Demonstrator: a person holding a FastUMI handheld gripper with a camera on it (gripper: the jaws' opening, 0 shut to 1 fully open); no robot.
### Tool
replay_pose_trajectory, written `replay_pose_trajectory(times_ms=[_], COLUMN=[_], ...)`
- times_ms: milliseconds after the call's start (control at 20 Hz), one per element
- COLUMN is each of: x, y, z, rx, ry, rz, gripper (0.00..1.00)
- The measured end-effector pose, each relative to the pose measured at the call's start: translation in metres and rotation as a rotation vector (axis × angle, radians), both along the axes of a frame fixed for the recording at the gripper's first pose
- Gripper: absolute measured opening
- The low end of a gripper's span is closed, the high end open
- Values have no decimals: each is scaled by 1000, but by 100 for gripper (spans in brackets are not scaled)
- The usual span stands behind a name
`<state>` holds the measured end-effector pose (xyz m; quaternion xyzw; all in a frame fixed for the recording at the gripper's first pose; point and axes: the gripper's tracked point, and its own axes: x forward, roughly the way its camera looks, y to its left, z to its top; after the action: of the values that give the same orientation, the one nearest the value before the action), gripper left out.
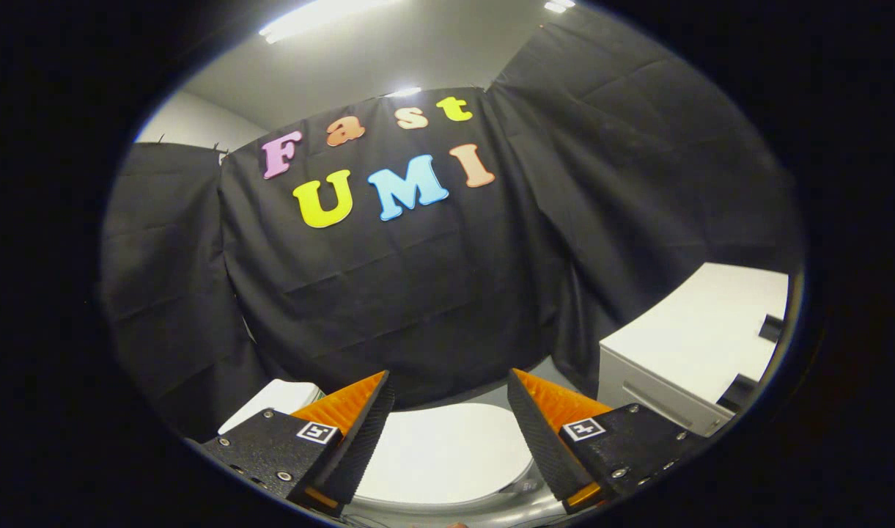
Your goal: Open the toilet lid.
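Observation:
The white toilet lid (447,451) lies flat and closed, seen below and between my fingers. My gripper (451,389) hangs above it, open, with a wide gap and nothing held. The lid's rounded edge shows beneath the fingers, and the toilet's rim (462,510) curves under it. How high the fingers are above the lid is hard to judge.
A white cabinet (693,352) with a drawer front stands to the right of the toilet. A white object (275,403), perhaps the tank, sits behind the left finger. Black cloth walls close in the back and sides.

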<state>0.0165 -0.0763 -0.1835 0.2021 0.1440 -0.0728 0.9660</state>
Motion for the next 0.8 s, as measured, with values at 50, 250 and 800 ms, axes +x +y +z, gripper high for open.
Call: replay_pose_trajectory(times_ms=[50,250,800], x=[-4,-29,-74], y=[-3,-9,2], z=[-14,-77,-214], rx=[42,161,338], ry=[18,107,358], rz=[-16,-41,-70], gripper=[96,96,95])
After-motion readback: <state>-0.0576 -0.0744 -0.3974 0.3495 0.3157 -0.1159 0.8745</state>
